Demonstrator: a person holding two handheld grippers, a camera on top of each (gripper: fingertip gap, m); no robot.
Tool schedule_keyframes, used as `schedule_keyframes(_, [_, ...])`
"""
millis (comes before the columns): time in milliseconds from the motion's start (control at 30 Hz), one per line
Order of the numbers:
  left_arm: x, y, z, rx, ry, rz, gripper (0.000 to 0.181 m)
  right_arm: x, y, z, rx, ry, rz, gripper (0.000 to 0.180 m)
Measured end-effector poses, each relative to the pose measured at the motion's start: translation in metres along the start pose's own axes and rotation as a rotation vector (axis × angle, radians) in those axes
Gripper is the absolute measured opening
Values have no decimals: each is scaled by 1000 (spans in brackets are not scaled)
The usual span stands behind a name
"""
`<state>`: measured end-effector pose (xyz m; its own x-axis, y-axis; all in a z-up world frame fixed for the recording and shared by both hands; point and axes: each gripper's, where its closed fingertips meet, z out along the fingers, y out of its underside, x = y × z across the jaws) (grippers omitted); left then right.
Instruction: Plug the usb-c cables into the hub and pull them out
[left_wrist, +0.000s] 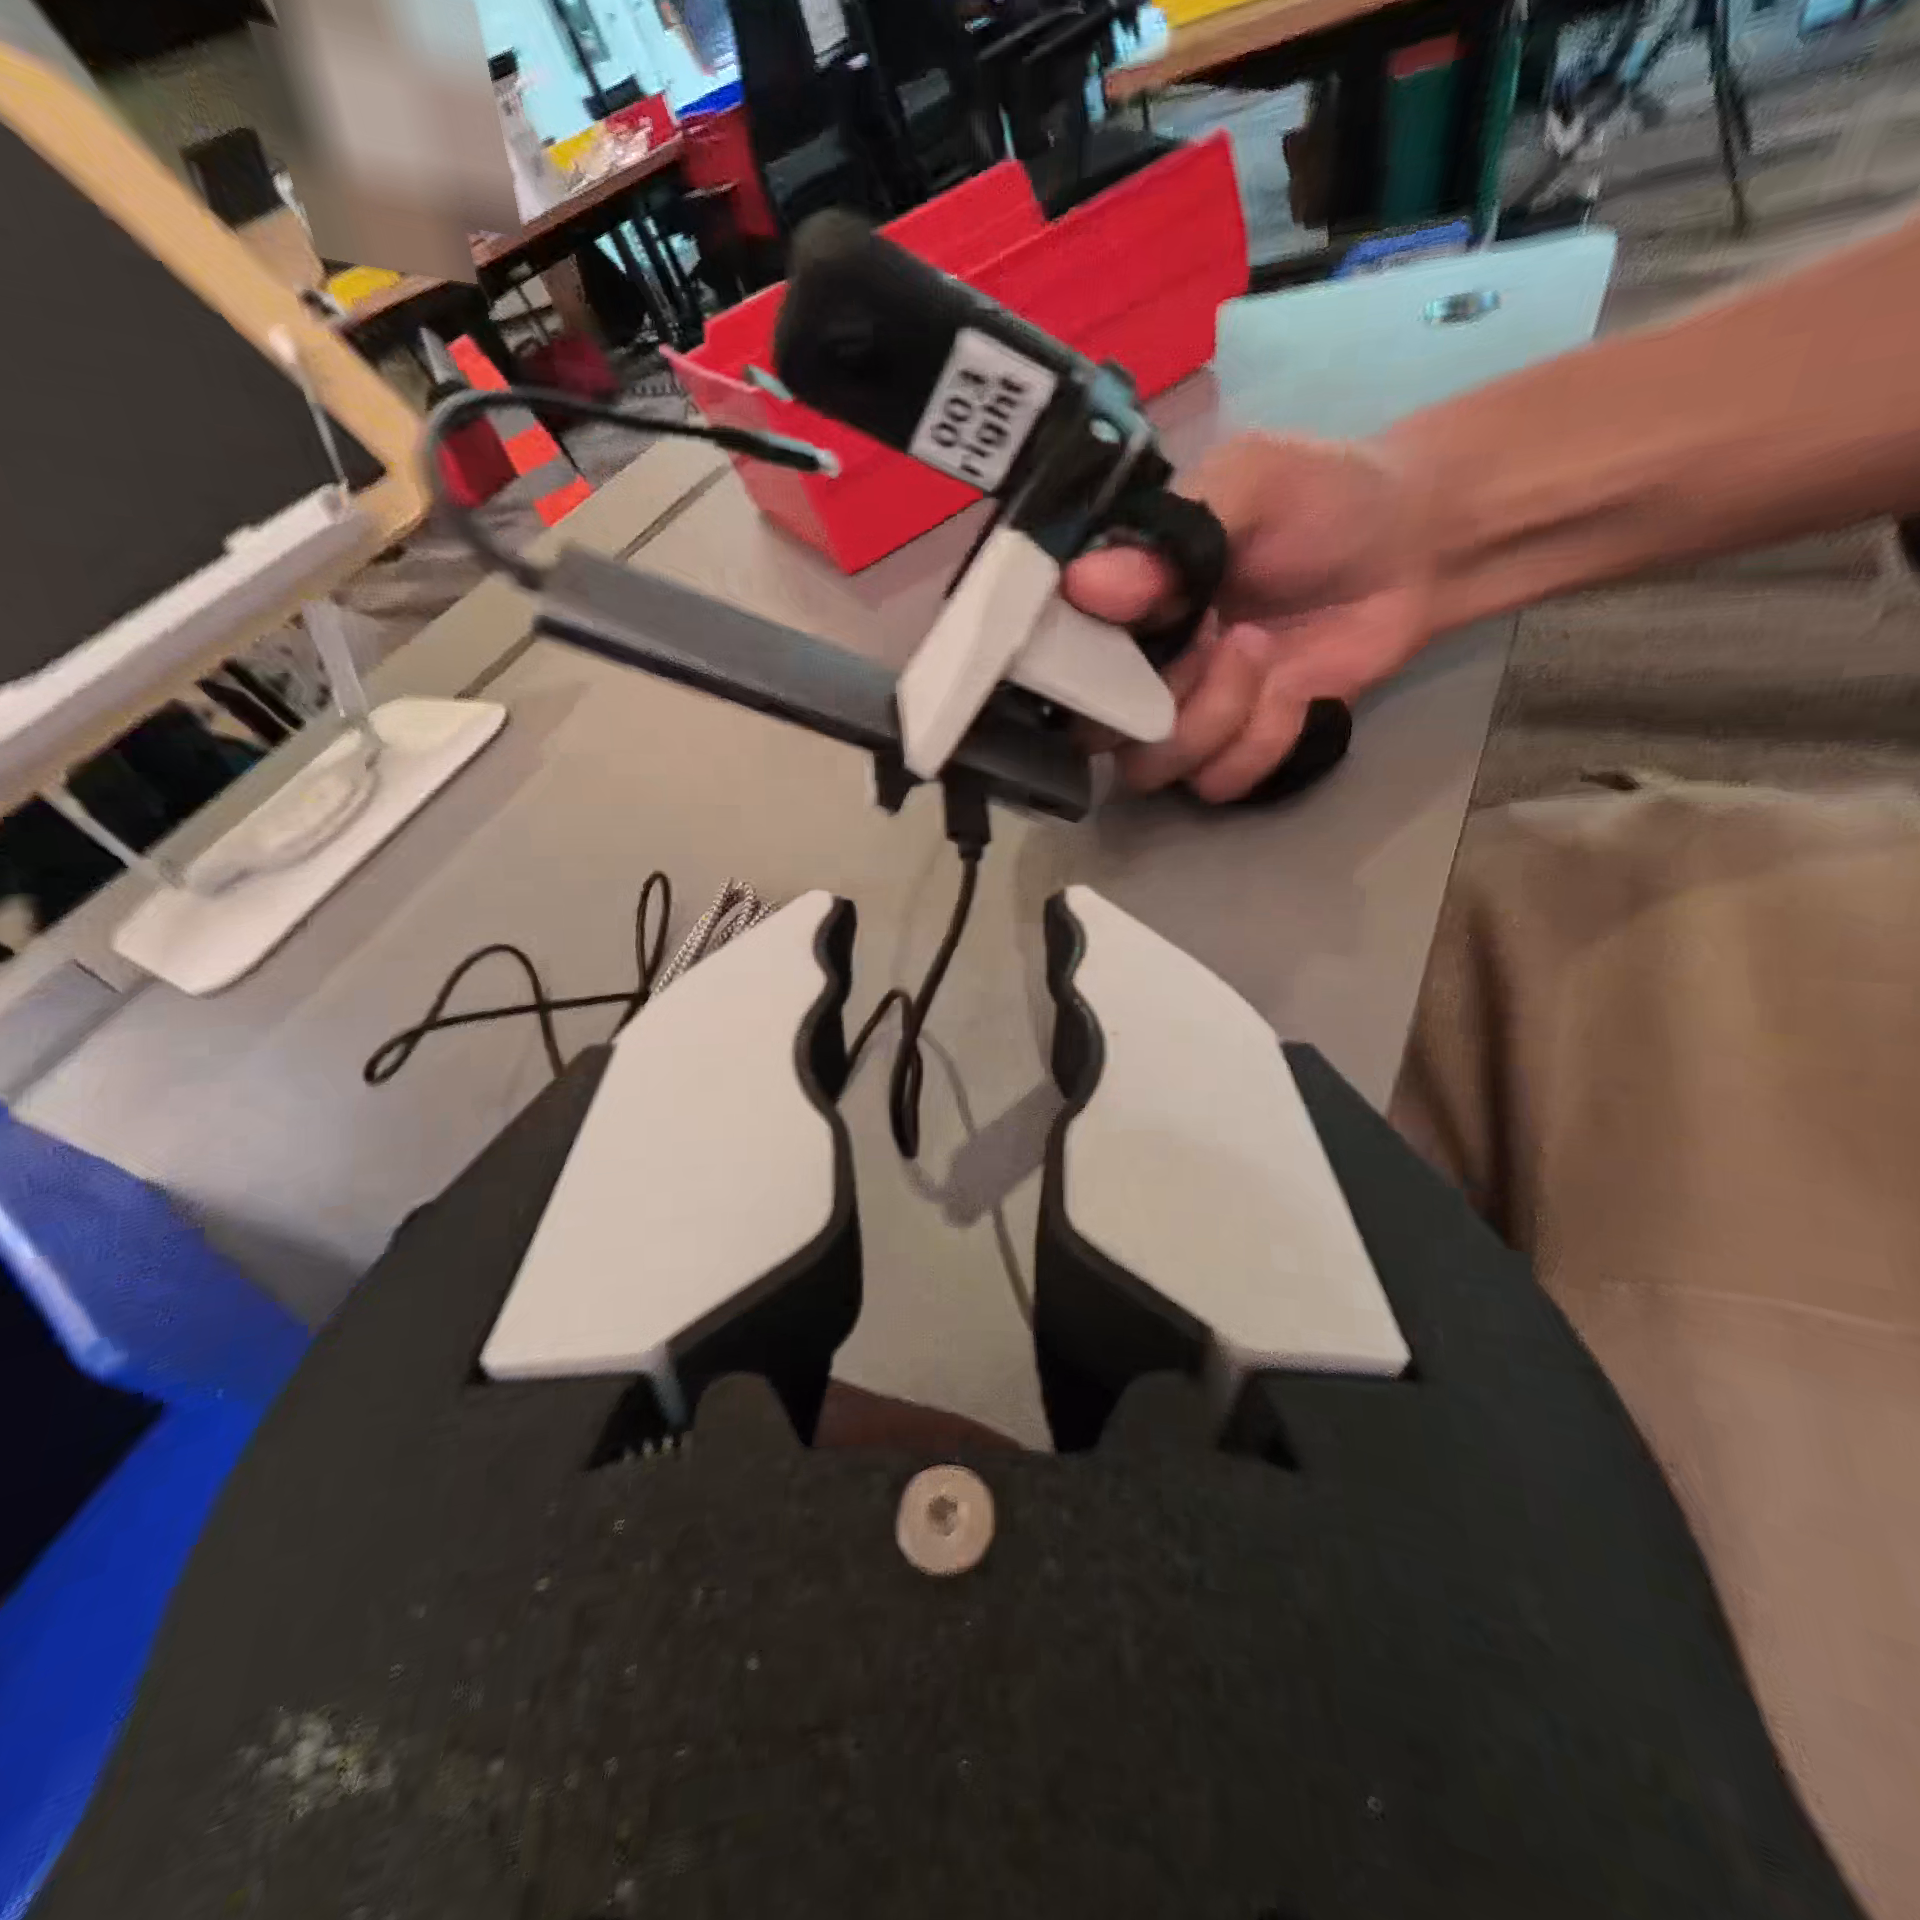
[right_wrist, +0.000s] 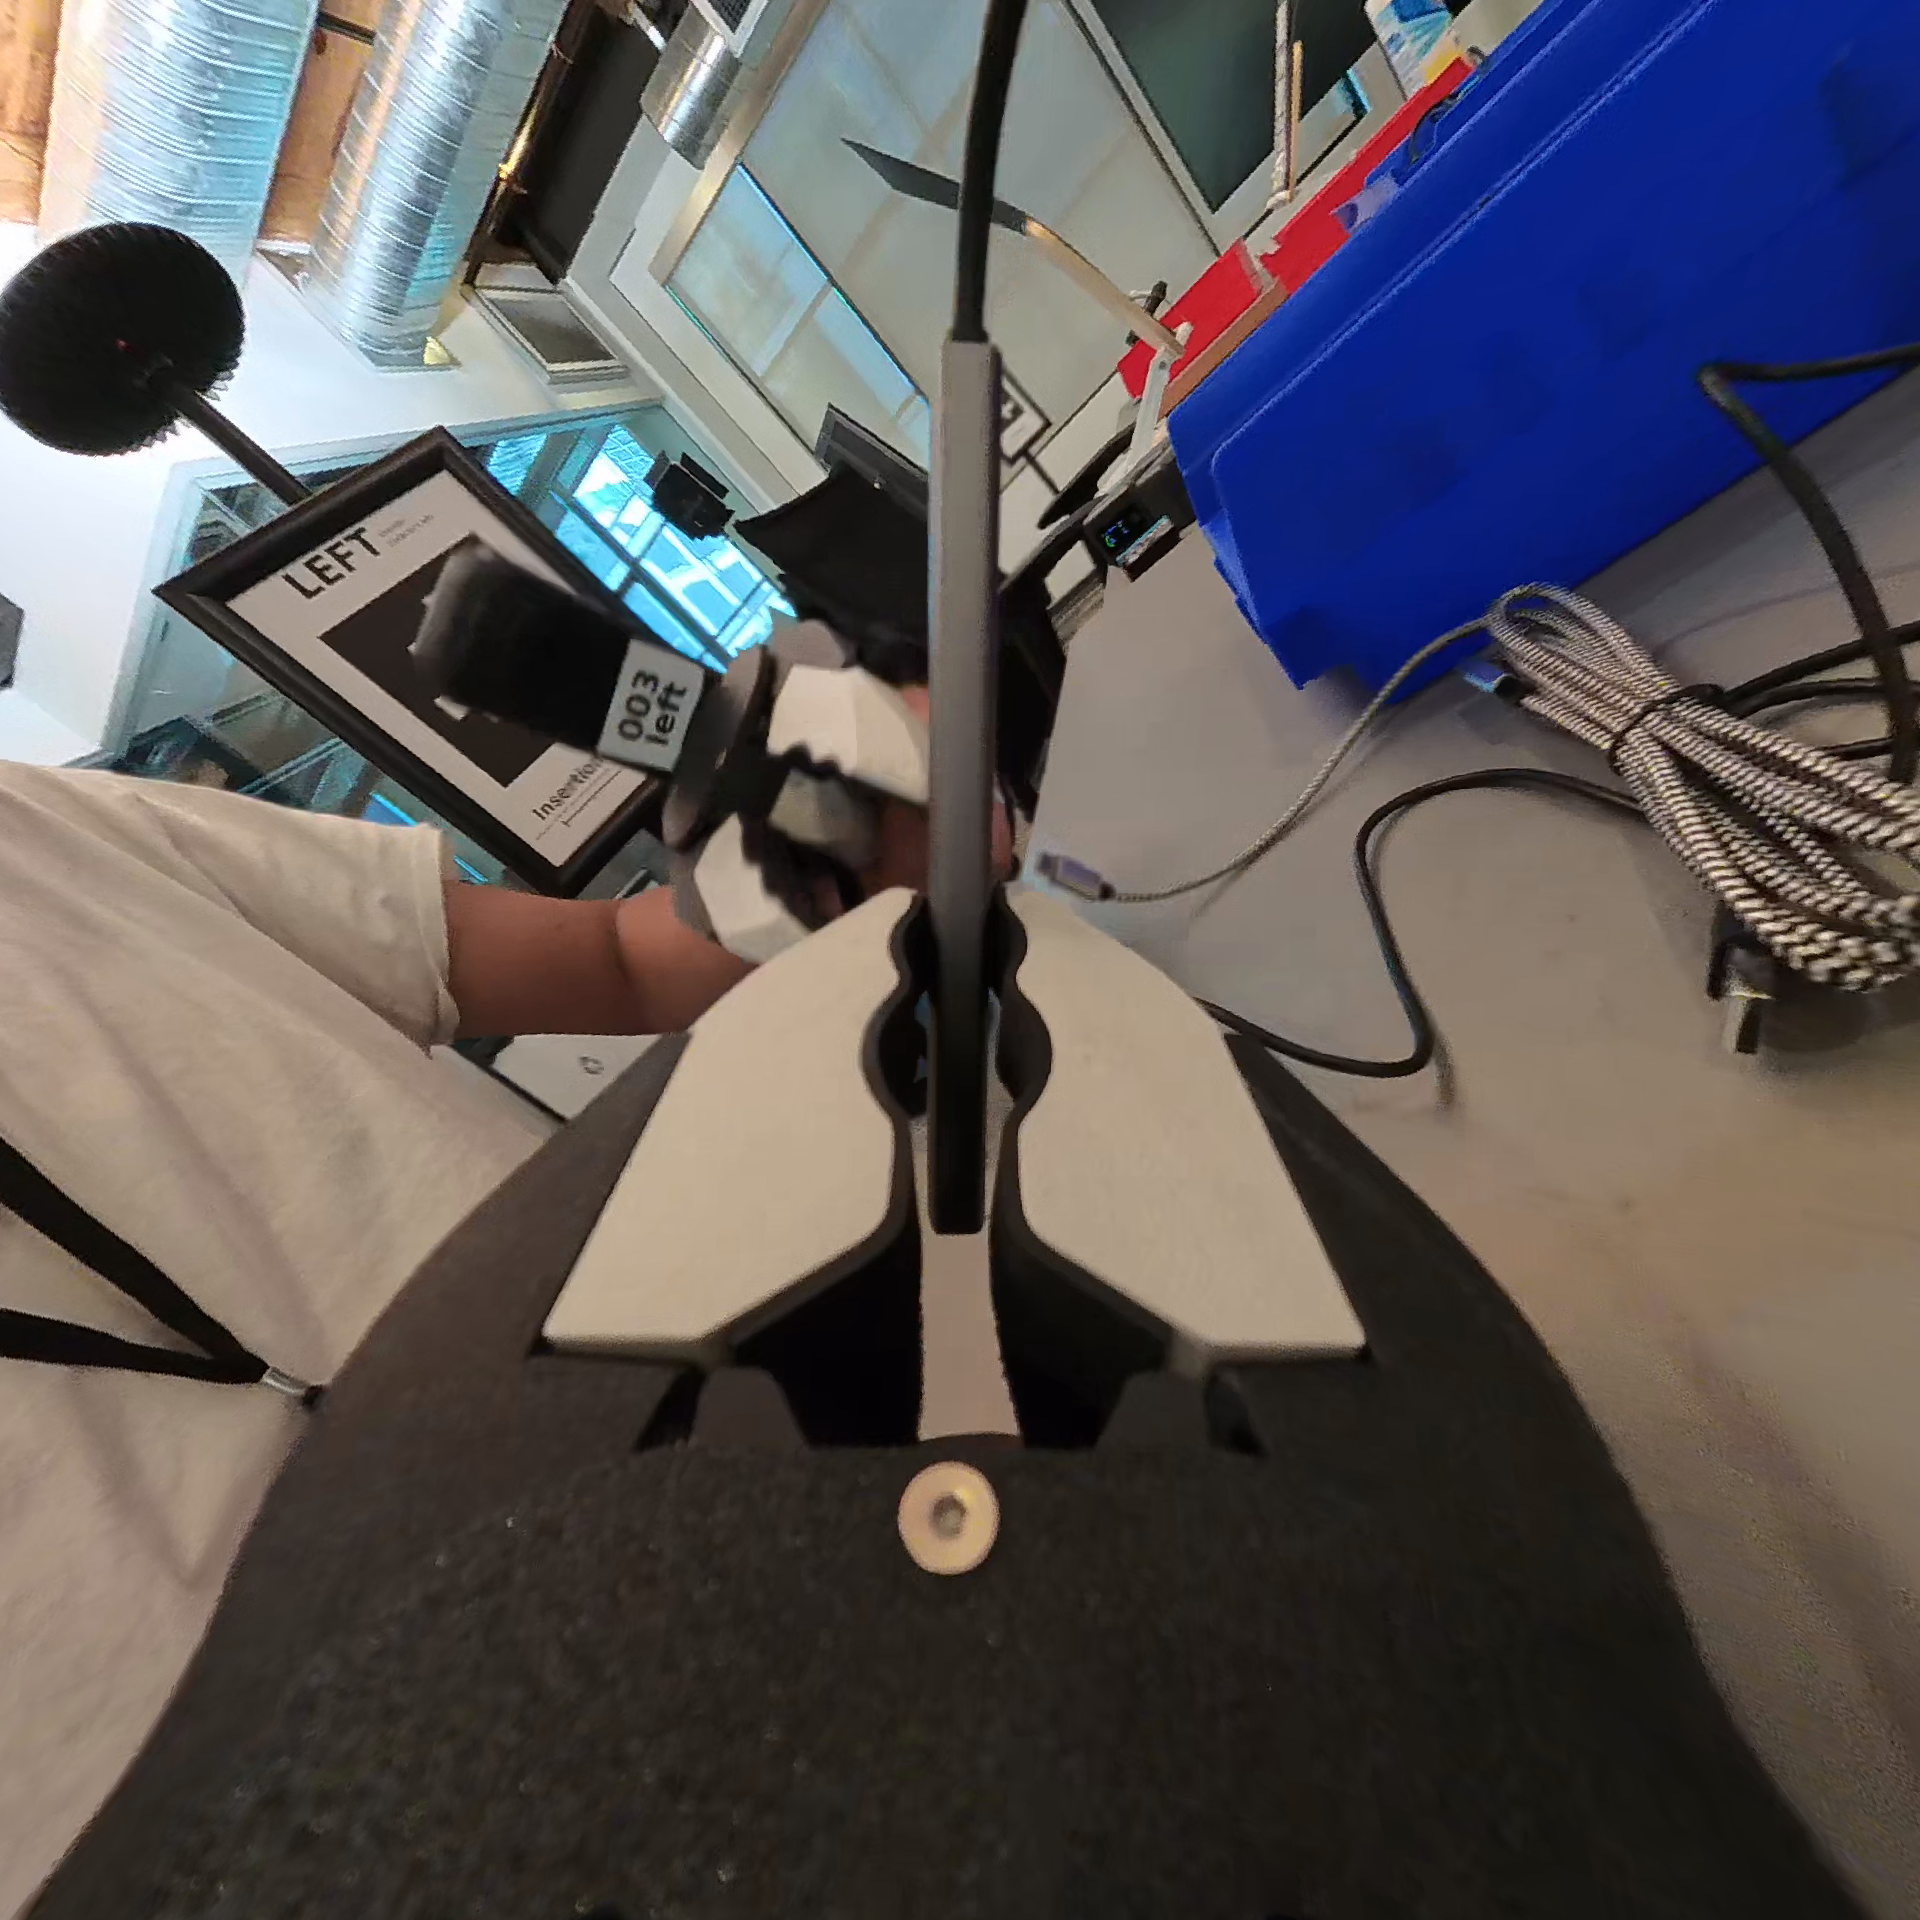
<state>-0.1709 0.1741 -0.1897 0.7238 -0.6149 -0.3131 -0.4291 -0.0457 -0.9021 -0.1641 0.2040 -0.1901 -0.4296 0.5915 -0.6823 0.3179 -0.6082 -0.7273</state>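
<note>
My right gripper (right_wrist: 958, 914) is shut on the dark grey hub (right_wrist: 961, 727), seen edge-on between its white fingers (right_wrist: 769, 1143). In the left wrist view the right gripper (left_wrist: 997, 665) holds the hub (left_wrist: 717, 644) tilted above the grey table. A black usb-c cable (left_wrist: 935, 987) is plugged into the hub's underside at its plug (left_wrist: 966, 816) and hangs to the table. My left gripper (left_wrist: 951, 925) is open and empty, just below that plug. A braided cable (right_wrist: 1704, 748) lies bundled on the table, its connector (right_wrist: 1081, 878) loose.
A red bin (left_wrist: 1039, 343) stands behind the hub and a white stand base (left_wrist: 312, 831) to the left. A blue case (right_wrist: 1558, 364) sits at the table's edge. A framed sign (right_wrist: 416, 665) stands behind the left gripper. A person's forearm (left_wrist: 1558, 468) reaches in from the right. The left gripper's tips are roughly 4 cm from the right gripper's.
</note>
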Motion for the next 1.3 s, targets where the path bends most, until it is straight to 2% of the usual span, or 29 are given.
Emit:
schedule_keyframes(133, [10, 8, 20, -91, -60, 179, 32, -8, 2, 4, 9, -64, 66, 9])
schedule_keyframes(233, [4, 6, 28, -99, -140, 267, 11, -13, 5, 9, 16, -101, 129, 9])
schedule_keyframes(367, [6, 4, 29, -107, -124, 241, 3, -11, 6, 6, 11, -73, 145, 12])
schedule_keyframes(467, [-11, 7, 25, -142, -163, 123, 3, 0, 10, -2, -38, 106, -2, 42])
schedule_keyframes(533, [-23, 17, 23, -180, -187, 20, 2, 13, 11, -10, -89, 343, -188, 56])
schedule_keyframes(600, [-26, 23, 23, -199, -192, 0, 2, 19, 10, -12, -142, 543, -379, 62])
schedule_keyframes(667, [-24, 26, 26, -214, -191, 9, 2, 22, 8, -7, -164, 650, -448, 60])
schedule_keyframes(733, [-20, 27, 30, -227, -188, 1, 2, 25, 4, -6, -126, 701, -430, 50])
schedule_keyframes(867, [-16, 30, 34, -247, -201, -28, 2, 30, 9, -5, -97, 702, -333, 27])
schedule_keyframes(1300, [-12, 35, 43, -278, -194, -34, 1, 43, 14, -19, -169, 879, -352, 23])
